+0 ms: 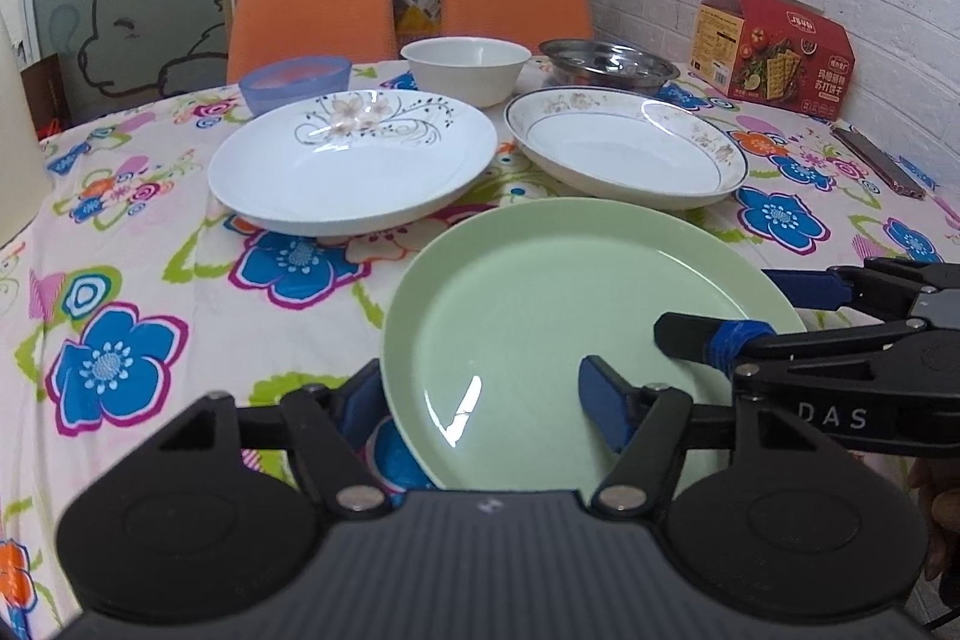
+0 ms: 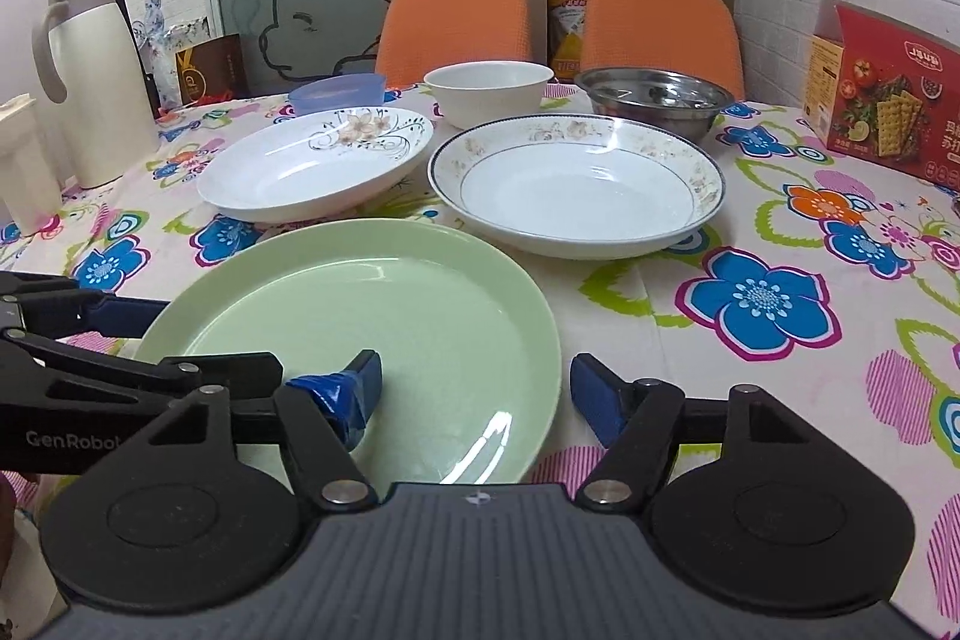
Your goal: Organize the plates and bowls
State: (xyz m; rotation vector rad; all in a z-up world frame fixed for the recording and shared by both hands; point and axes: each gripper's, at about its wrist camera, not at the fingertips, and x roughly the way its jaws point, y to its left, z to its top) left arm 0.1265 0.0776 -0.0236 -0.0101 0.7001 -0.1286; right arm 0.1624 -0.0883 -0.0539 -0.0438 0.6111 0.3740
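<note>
A pale green plate lies nearest on the flowered tablecloth. My left gripper is open, with the plate's left rim between its blue pads. My right gripper is open around the right rim. Behind sit a white plate with a flower print and a white deep plate with a patterned rim. Farther back stand a blue bowl, a white bowl and a steel bowl.
A red cracker box stands at the right by the brick wall, with a dark flat strip in front of it. A white thermos jug is at the left. Two orange chairs back the table.
</note>
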